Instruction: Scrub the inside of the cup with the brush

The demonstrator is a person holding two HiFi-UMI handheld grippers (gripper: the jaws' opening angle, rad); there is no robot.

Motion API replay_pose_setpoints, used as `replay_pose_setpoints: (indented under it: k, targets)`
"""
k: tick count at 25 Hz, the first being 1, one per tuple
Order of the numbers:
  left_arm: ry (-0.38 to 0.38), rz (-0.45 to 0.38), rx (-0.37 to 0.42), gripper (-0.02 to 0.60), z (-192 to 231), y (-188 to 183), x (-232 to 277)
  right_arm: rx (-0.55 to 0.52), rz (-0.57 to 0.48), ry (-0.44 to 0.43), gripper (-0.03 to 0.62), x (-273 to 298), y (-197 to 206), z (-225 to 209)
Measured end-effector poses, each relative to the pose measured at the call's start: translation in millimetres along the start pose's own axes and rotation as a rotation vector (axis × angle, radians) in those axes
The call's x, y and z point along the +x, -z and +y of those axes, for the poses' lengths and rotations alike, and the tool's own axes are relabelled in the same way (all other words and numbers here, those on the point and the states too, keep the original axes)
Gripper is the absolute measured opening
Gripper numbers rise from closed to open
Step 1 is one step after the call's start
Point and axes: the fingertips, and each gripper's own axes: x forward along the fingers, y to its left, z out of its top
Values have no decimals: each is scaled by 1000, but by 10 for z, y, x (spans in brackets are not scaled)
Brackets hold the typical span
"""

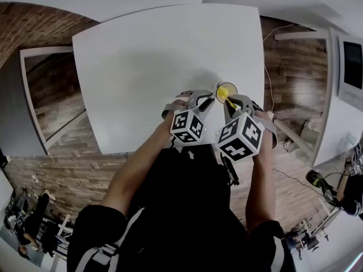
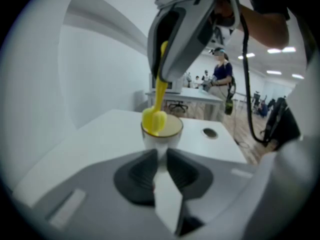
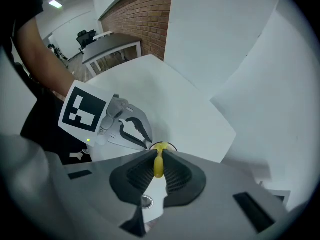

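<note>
A small white cup (image 1: 226,91) with a yellow-tinted inside stands near the white table's (image 1: 147,67) front right edge. My left gripper (image 1: 211,99) is shut on the cup's near side; in the left gripper view the cup (image 2: 162,134) rises just beyond the pads, white wall pinched between them. My right gripper (image 1: 233,102) is shut on a yellow brush (image 3: 158,164) by its handle. The brush head (image 2: 154,120) sits at the cup's rim, dipping into its mouth. The right gripper (image 2: 161,74) hangs directly above the cup. The cup's bottom is hidden.
A round cable hole (image 2: 209,132) lies in the tabletop beyond the cup. The table's right edge runs close to the cup. A brick wall (image 3: 145,14) and desks stand behind; people (image 2: 221,76) are far off. Cables trail on the wooden floor (image 1: 295,180).
</note>
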Motion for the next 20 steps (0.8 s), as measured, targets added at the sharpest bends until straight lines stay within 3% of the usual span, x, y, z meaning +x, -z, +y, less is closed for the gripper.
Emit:
replay_pose_setpoints:
  k: [10, 20]
  targets:
    - [-4, 2, -10, 60, -7, 6, 5, 118, -21, -87, 29, 450, 63, 39]
    - [-22, 6, -11, 60, -7, 2, 11, 66, 27, -120, 29, 537, 137, 118]
